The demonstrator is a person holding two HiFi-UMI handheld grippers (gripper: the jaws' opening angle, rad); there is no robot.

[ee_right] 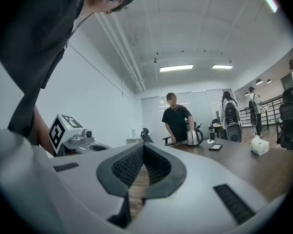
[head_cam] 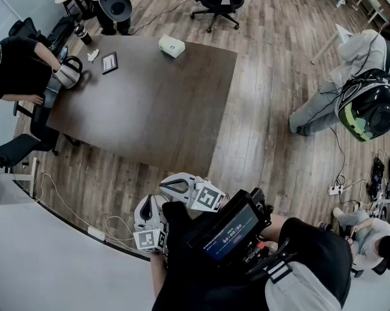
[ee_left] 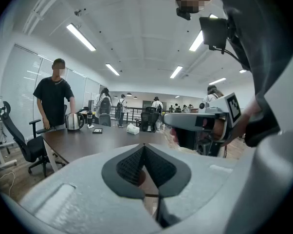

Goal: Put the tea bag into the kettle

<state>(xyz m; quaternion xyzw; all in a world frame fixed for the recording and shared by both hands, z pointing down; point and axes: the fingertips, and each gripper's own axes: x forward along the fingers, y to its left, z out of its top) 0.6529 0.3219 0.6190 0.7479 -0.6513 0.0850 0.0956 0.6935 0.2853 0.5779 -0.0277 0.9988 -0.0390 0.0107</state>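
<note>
My left gripper (ee_left: 144,146) and right gripper (ee_right: 143,146) are both pressed together, empty, down at 6 o'clock, and what I'd guess is the tea bag (head_cam: 93,55) lies near the kettle (head_cam: 67,75) at 10 o'clock, so reaching in I might bump the person (head_cam: 15,67) standing there.

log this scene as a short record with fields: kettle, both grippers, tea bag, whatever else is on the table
kettle: upright at the far left end of the table, beside a person in black
left hand-held gripper: shut, empty, short of the table
right hand-held gripper: shut, empty, short of the table
tea bag: cannot tell; small white item near the kettle may be it
also on table: white box, dark flat object
</note>
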